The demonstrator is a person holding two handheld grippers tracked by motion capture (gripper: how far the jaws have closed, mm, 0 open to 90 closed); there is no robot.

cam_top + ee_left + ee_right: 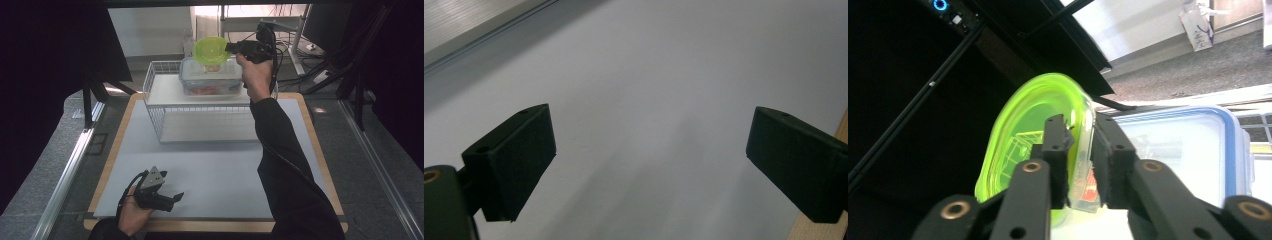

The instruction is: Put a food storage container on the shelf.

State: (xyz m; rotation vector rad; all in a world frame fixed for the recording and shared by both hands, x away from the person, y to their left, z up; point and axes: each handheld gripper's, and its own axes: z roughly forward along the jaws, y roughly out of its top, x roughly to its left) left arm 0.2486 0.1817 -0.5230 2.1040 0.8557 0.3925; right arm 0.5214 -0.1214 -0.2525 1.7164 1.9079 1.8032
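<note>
right gripper view: right gripper (1079, 165) jaws pinch green bowl (1023, 145) rim, tilted over lidded container (1193, 150), prob. to stack. left gripper (159, 196) jaws apart, idle on table (210, 170).

- You have a translucent lime-green bowl (211, 50), small and rounded, tipped on edge with its open side facing you.
- Its rim sits between the jaws of your right gripper (1080, 165), at the tabletop's twelve o'clock.
- It hangs over the clear lidded container (210, 77) with a blue-edged lid, resting on the white wire rack's (155, 107) top shelf.
</note>
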